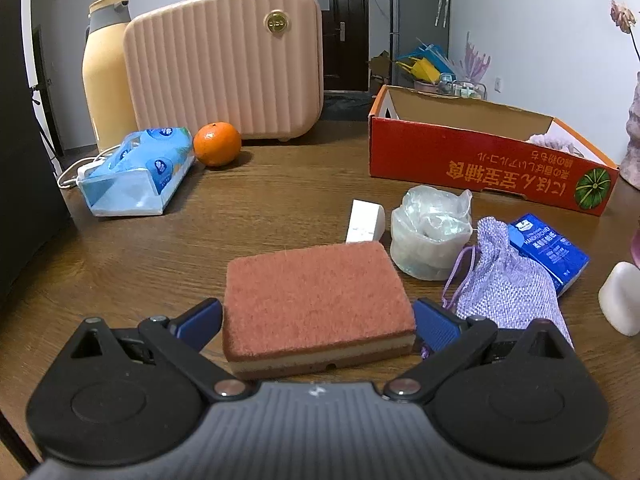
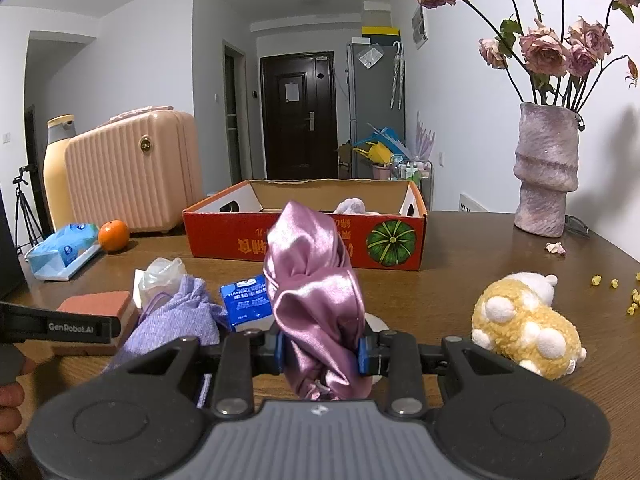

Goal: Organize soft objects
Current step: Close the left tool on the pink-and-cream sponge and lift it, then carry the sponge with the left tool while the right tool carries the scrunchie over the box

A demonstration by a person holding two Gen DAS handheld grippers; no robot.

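Note:
A rust-red sponge (image 1: 316,300) with a pale middle layer lies flat on the wooden table (image 1: 260,216). My left gripper (image 1: 318,320) is open, with one blue finger close to each side of the sponge, which looks unsquashed. My right gripper (image 2: 322,350) is shut on a bunched pink satin cloth (image 2: 312,280) that stands up between its pads, in front of the red cardboard box (image 2: 224,236). The box (image 1: 480,168) is open-topped, and a pale lilac fluffy thing (image 2: 352,205) lies inside. A lilac knit pouch (image 1: 508,284) lies just right of the sponge.
A clear plastic bag wad (image 1: 432,236), a white block (image 1: 366,222) and a blue tissue packet (image 1: 548,252) lie behind the sponge. Far left are a tissue pack (image 1: 136,172), an orange (image 1: 217,144) and a pink suitcase (image 1: 224,60). A yellow plush toy (image 2: 524,324) and a vase (image 2: 546,168) are on the right.

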